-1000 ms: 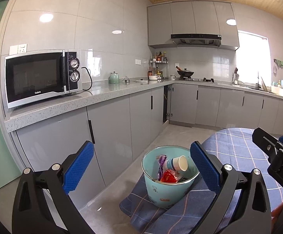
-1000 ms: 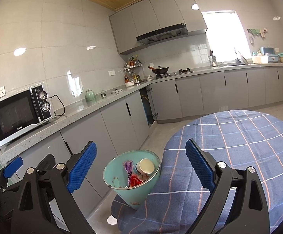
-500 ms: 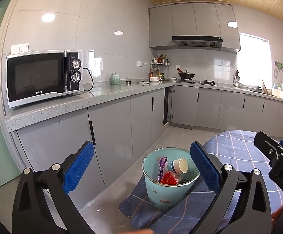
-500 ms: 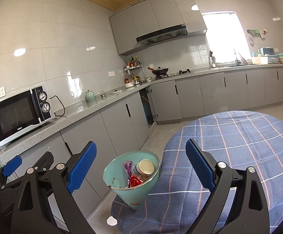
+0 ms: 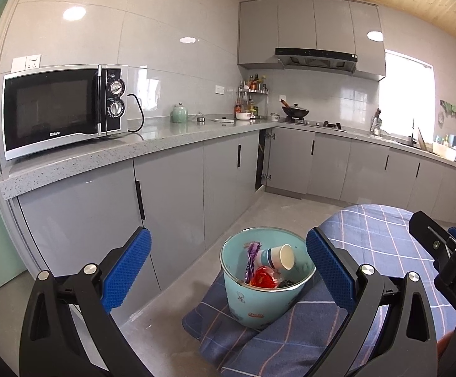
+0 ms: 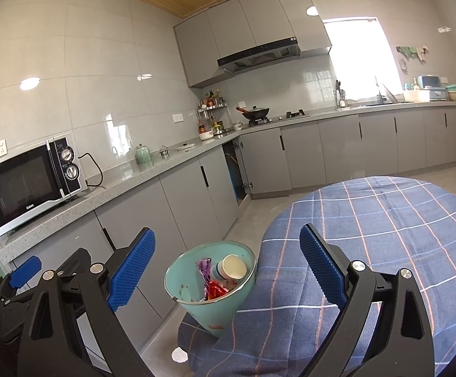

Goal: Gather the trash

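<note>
A light teal bin (image 5: 260,301) (image 6: 224,309) stands on the drooping edge of the blue plaid tablecloth (image 6: 369,238). Inside it lie a paper cup (image 5: 278,256) (image 6: 232,267), a purple wrapper (image 5: 250,259) (image 6: 204,267) and a red wrapper (image 5: 264,278) (image 6: 215,289). My left gripper (image 5: 228,270) is open, held back from the bin with nothing between its blue pads. My right gripper (image 6: 228,267) is open too and holds nothing. In the right wrist view the left gripper (image 6: 24,279) shows at the lower left.
A grey counter (image 5: 133,144) with a microwave (image 5: 61,106) (image 6: 30,182) runs along the left over grey cabinets (image 5: 171,194). A stove with a wok (image 5: 295,112) sits at the far corner. A white scrap (image 6: 179,355) lies on the concrete floor by the cloth.
Both views have drifted very slightly; the bin sits a touch lower and closer in frame. Both grippers stay open and hold nothing.
</note>
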The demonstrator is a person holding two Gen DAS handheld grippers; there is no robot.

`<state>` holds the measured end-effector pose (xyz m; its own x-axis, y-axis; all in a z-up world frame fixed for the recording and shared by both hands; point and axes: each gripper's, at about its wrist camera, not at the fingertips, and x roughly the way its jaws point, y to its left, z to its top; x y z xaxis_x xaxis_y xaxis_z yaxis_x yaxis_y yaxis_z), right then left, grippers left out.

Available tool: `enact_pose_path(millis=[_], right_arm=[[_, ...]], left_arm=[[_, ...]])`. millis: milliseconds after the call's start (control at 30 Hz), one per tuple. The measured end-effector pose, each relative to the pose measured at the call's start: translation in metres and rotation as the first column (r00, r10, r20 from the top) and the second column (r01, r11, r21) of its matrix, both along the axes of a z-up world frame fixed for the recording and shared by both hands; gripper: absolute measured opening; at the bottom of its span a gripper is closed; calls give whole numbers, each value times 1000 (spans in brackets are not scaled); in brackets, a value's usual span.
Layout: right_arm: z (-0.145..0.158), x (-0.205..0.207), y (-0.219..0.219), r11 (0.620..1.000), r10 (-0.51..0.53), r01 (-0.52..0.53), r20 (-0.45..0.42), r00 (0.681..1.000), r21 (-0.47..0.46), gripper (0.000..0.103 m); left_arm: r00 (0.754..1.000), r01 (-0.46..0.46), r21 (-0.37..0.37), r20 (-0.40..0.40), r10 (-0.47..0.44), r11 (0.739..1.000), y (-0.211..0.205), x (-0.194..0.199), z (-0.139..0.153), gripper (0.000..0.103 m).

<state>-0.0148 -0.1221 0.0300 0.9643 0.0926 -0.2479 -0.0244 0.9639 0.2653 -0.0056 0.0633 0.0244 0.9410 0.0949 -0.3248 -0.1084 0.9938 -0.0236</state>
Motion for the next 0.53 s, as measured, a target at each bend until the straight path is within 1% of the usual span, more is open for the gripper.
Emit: enact_pose_path(millis=[200, 300, 533], right_arm=[[-3, 3, 0, 1000, -2, 2, -12, 1000, -2, 92], [-4, 3, -2, 1000, -4, 4, -15, 1000, 1, 92], [-6, 4, -4, 1000, -11, 11, -16, 1000, 0, 93]], left_arm=[[1000, -30, 27, 2, 30, 999, -1, 2, 0, 97], [999, -46, 26, -4, 46, 999, 1, 3, 0, 97], [1000, 1, 1, -17, -1, 1000, 0, 6, -2, 97]])
